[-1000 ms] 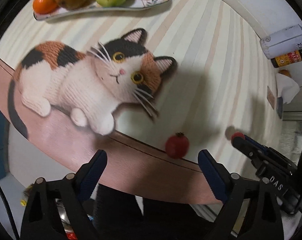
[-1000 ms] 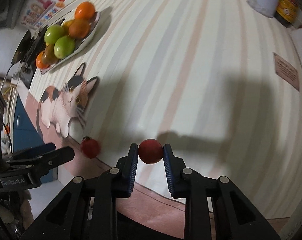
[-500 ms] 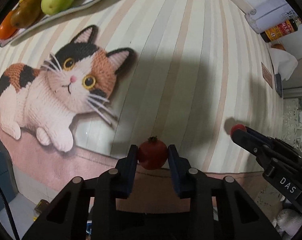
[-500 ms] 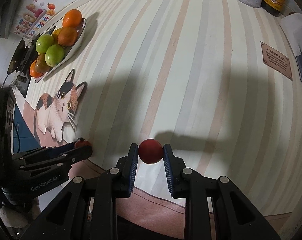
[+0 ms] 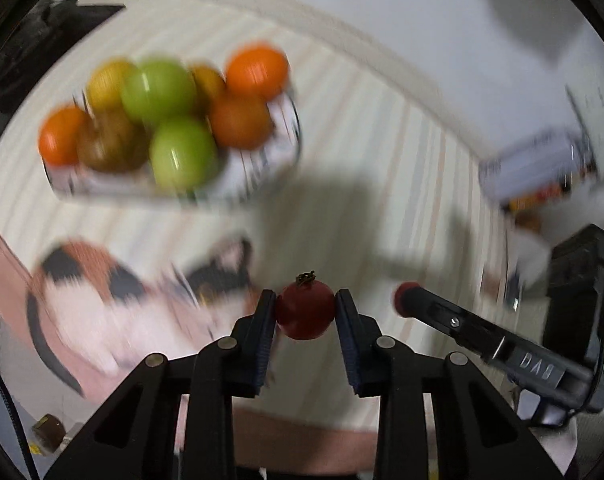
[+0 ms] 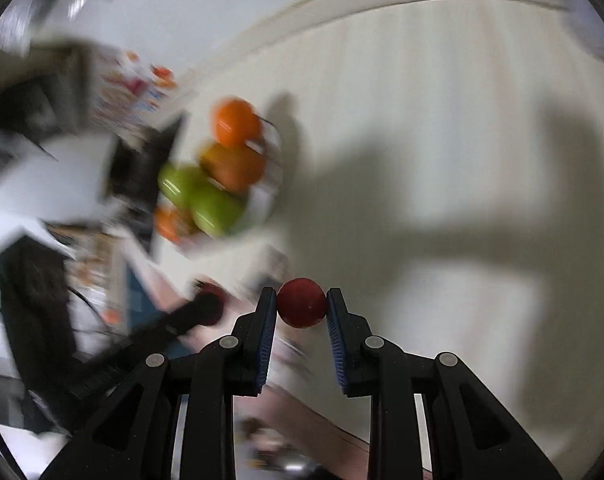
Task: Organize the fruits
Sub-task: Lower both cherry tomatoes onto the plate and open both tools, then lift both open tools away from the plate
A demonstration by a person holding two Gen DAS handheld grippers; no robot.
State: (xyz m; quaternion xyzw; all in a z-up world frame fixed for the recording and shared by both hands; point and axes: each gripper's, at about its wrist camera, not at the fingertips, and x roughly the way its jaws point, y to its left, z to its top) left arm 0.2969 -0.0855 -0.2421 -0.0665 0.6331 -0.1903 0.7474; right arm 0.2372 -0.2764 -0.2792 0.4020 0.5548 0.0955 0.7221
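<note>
Now you carry two small red fruits above the table [image 5: 382, 152].
Largest first: the fruit plate [image 5: 258, 176] lies ahead. Your left tool [image 5: 305, 312] pinches a stemmed fruit [image 5: 305, 314], your right tool [image 6: 301, 305] a smooth one [image 6: 301, 303]; both look light, soft-skinned, slippery, so grip mid-body gently.

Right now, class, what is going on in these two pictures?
A person is sorting fruit with a hand-held tool in each hand. The left tool is shut on a small red fruit with a dried stem, and the right tool is shut on a smooth red fruit. Both are held above the striped tablecloth. Ahead sits a plate piled with green and orange fruit. The views are blurred.
</note>
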